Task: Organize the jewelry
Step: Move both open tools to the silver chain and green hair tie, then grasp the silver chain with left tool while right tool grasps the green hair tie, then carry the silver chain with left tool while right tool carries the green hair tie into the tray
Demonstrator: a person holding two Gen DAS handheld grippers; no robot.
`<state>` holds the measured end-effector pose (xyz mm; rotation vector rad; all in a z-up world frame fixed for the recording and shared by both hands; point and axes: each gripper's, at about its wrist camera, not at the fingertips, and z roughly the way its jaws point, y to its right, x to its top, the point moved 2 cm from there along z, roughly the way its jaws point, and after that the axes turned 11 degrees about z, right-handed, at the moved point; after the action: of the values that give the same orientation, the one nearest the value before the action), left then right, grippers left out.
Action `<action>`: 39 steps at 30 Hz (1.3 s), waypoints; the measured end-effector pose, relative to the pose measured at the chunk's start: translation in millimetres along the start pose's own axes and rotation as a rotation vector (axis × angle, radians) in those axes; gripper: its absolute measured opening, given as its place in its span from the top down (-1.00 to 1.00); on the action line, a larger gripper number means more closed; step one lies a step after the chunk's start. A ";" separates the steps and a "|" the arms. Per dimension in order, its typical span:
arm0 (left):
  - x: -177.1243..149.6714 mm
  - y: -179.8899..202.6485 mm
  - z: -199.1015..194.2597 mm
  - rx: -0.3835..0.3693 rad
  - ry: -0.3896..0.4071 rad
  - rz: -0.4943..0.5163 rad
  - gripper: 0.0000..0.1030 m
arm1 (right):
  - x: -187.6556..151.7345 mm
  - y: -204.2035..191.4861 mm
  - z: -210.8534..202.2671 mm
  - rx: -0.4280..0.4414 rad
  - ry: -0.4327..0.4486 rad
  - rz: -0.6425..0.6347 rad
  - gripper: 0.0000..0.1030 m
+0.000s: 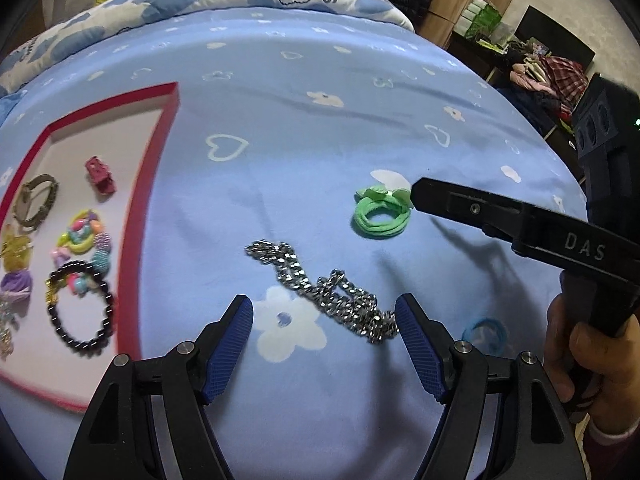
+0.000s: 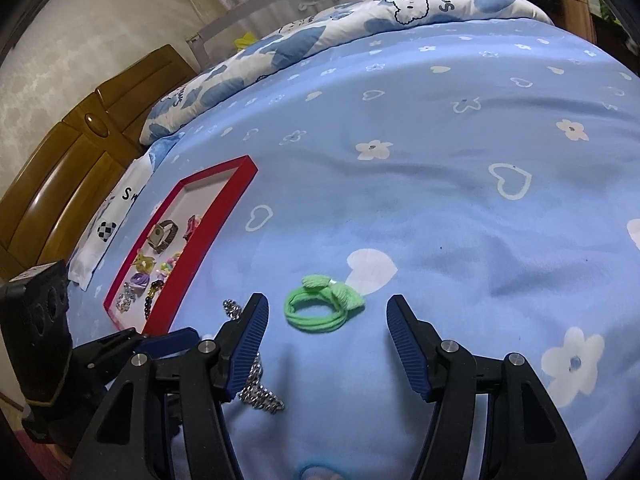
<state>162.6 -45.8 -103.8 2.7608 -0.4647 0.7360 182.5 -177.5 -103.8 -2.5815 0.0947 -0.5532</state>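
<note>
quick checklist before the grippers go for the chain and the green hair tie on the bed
1. Left gripper open: ok, jaws spread wide.
2. Silver chain lined up with the left gripper: ok, one end lies between the fingers, the rest trails off to the left.
3. Right gripper open: ok.
4. Green hair tie lined up with the right gripper: ok, it lies loose on the blue bedsheet just ahead of the fingertips.
5. Room in the red tray: ok, its far end is bare.
6. Blue hair tie clear of the grasp: cannot tell, it sits close beside the left gripper's right finger.
</note>
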 end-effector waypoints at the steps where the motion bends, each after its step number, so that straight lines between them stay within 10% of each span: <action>1: 1.6 1.9 5.0 0.004 -0.001 0.010 -0.39 | 1.0 0.9 0.6 0.000 -0.001 0.002 -0.23; 7: 0.6 11.5 20.9 0.038 0.006 0.082 0.66 | 2.8 6.5 5.1 0.003 -0.009 0.017 -0.23; 16: -5.8 -8.1 7.6 -0.026 0.034 0.004 0.78 | -4.7 -5.6 23.3 -0.030 -0.041 -0.035 -0.13; 21: -10.2 -16.3 -8.9 -0.034 0.061 -0.028 0.78 | -10.7 -10.9 33.5 -0.099 -0.039 -0.080 0.85; 39: -23.2 -36.3 -97.6 -0.034 0.220 -0.064 0.79 | -12.5 -53.3 -17.3 0.036 0.044 -0.072 0.87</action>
<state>114.0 23.7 -39.2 2.6103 -0.3392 0.9915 162.3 -136.7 -68.8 -2.5460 0.0069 -0.6326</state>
